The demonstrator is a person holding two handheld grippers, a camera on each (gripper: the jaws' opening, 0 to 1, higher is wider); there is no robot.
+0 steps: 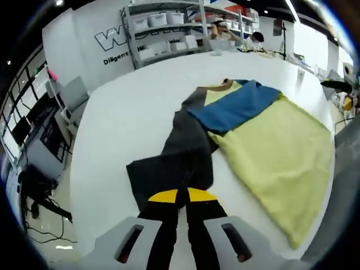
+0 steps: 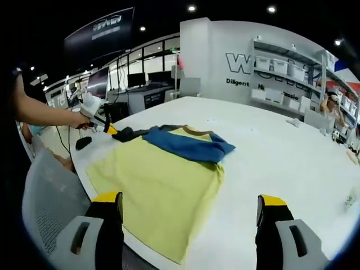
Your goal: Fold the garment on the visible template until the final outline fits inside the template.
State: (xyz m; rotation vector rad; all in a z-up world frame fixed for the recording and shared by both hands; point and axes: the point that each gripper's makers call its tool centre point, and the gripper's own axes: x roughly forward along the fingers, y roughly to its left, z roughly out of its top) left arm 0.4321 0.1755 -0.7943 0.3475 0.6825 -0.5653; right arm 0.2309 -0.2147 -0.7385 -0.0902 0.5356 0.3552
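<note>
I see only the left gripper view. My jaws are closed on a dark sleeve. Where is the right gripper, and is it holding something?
Observer: In the right gripper view, the right gripper is open and holds nothing. It hangs over the near edge of the white table.
Operator: What lies under it?
Observer: The yellow body of the garment lies between its jaws, with the hem close to the table edge.
Operator: Can you see my left gripper from there?
Observer: Yes. The left gripper is at the far left corner of the garment, shut on the dark sleeve, and a person's hand holds it.
</note>
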